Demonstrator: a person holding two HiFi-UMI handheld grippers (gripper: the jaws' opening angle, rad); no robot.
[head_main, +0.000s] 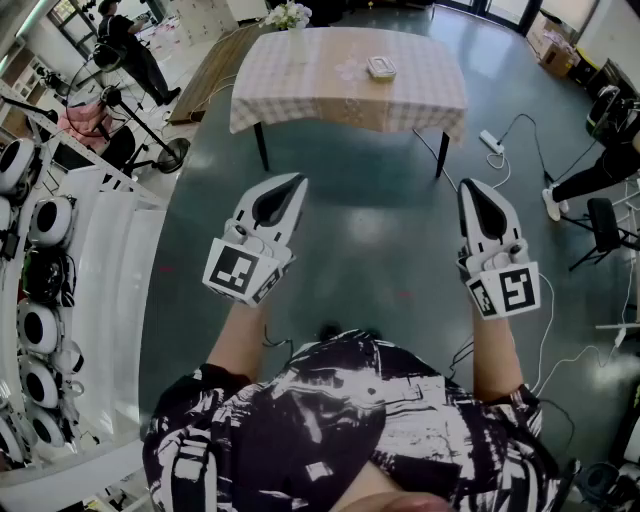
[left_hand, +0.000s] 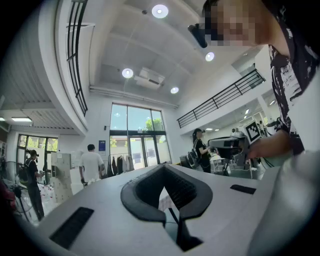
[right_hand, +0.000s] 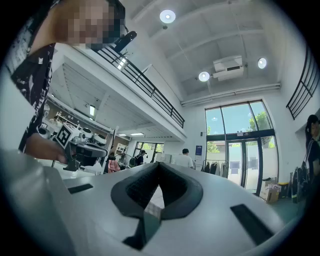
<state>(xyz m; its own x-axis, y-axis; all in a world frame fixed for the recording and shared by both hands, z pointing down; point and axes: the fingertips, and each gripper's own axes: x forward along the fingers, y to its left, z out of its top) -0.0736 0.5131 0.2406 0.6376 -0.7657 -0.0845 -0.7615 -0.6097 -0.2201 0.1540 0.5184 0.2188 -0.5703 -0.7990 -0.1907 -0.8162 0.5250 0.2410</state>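
My left gripper (head_main: 297, 180) is held in the air over the dark floor, pointing ahead, its jaws shut with nothing between them. My right gripper (head_main: 470, 185) hangs level with it to the right, also shut and empty. A table with a checked cloth (head_main: 300, 85) stands ahead of both, apart from them. On it lie a small white object (head_main: 381, 68) and a vase of white flowers (head_main: 288, 15). In the left gripper view the left gripper (left_hand: 163, 166) has its tips together, and in the right gripper view the right gripper (right_hand: 159, 164) does too.
A white counter (head_main: 110, 300) with several round white devices (head_main: 40, 330) runs along the left. Tripod stands (head_main: 150, 135) and a person (head_main: 130, 50) are at the far left. A power strip (head_main: 490, 140) with cables lies on the floor; a chair (head_main: 605, 225) stands right.
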